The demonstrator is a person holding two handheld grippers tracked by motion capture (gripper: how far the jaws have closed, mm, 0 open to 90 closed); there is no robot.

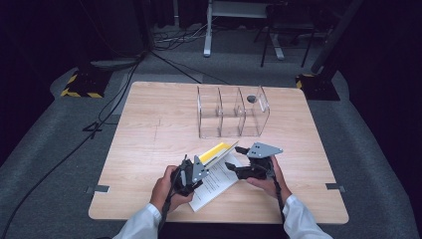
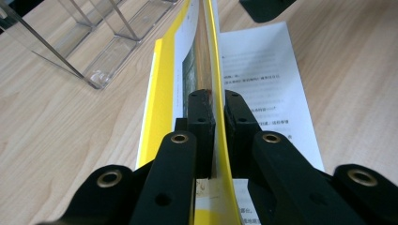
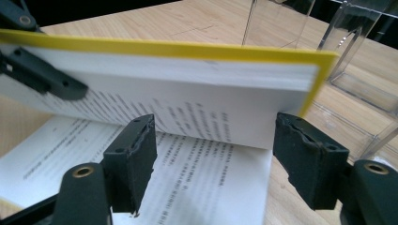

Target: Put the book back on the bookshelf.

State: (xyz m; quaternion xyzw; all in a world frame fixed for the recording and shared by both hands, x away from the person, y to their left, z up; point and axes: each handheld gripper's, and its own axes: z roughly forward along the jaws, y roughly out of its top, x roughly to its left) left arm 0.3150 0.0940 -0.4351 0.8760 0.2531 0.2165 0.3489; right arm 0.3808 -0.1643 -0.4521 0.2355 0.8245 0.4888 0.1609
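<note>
On the near half of the wooden table point(image 1: 149, 129), just ahead of the person's hands, lies the yellow-covered booklet point(image 1: 215, 152), and it is open: the cover and a sheaf of pages are lifted up off the printed white page point(image 1: 219, 181) that stays flat on the wood. The left gripper point(image 1: 191, 172) has that raised part clamped tight, and in the left gripper view you can see its two black jaws pressed together on the yellow cover point(image 2: 219, 93) with the pages fanning away to the left of it. The booklet's lifted edge tilts up and away toward the middle of the table. Over to the right gripper point(image 1: 239, 158), and its jaws stand wide apart, pinching nothing; in the right gripper view the raised block of pages point(image 3: 187, 89) hangs just above and beyond the two pads, with the flat printed page showing between them. That same view catches the other gripper's black finger point(image 3: 42, 77) gripping the pages at the far left. Both hands, in white sleeves point(image 1: 142, 224), come in from the near edge, close together on either side of the booklet. Farther back, well apart from all this, a clear plastic organizer point(image 1: 231, 112) with three upright compartments stands near the far side of the table, with a small dark round thing point(image 1: 251, 98) at its right compartment.
</note>
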